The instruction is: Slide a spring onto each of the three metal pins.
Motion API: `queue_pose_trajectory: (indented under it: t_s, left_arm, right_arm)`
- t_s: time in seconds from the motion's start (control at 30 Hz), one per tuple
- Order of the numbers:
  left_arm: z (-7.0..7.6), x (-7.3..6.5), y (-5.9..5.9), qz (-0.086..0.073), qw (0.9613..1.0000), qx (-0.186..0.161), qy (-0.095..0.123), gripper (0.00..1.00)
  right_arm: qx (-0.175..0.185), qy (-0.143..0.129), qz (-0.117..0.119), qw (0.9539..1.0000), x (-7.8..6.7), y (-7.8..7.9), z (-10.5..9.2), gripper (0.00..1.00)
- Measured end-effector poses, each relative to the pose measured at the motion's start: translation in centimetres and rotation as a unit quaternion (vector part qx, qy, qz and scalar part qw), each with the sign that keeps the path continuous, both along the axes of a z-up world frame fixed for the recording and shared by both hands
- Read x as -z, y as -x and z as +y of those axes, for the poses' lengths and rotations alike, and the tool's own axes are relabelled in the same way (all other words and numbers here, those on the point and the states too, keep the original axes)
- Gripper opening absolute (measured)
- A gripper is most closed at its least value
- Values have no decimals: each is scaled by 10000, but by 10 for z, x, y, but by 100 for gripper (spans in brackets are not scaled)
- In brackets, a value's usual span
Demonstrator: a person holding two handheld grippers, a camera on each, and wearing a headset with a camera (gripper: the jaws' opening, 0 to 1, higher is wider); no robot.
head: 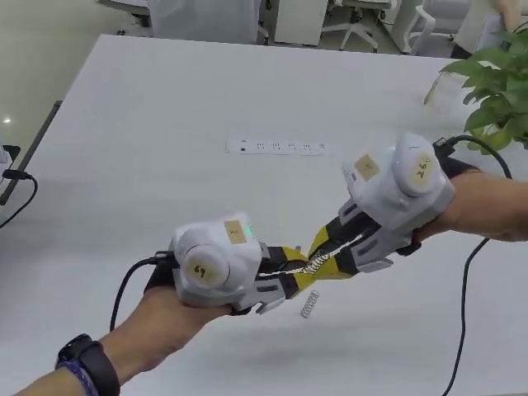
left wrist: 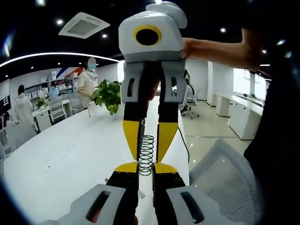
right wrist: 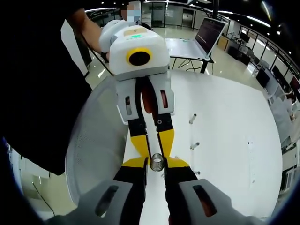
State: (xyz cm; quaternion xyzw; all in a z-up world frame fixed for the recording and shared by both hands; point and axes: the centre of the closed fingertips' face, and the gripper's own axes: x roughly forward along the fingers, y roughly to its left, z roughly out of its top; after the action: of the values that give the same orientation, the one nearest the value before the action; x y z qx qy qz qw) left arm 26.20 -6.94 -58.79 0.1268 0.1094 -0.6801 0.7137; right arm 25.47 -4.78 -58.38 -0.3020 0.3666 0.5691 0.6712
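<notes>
Above the white table my two grippers meet tip to tip. My right gripper is shut on a steel spring, which lies lengthwise between its yellow fingers. In the right gripper view the spring shows end-on at my right gripper. My left gripper faces it, jaws nearly together on what looks like a thin metal pin at the spring's near end; the pin is mostly hidden. A second spring lies loose on the table just below the tips. Small metal pieces lie on the table.
A white power strip lies mid-table beyond the grippers. A green plant stands at the right edge. Black cables trail from both grippers. A mesh chair back is close behind me, and a laptop sits on a far desk.
</notes>
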Motion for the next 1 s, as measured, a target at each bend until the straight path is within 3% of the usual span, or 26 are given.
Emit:
queue_pose_trajectory:
  t_s: [0.77,1.0]
  left_arm:
    - [1,3,3,-5,9999,109,-26,2]
    - [3,9,5,9,9999,110,-63,3]
  right_arm:
    - [-428,342,-73,9985,4,2,2,8]
    - [-479,422,-56,9979,11,4,4,8]
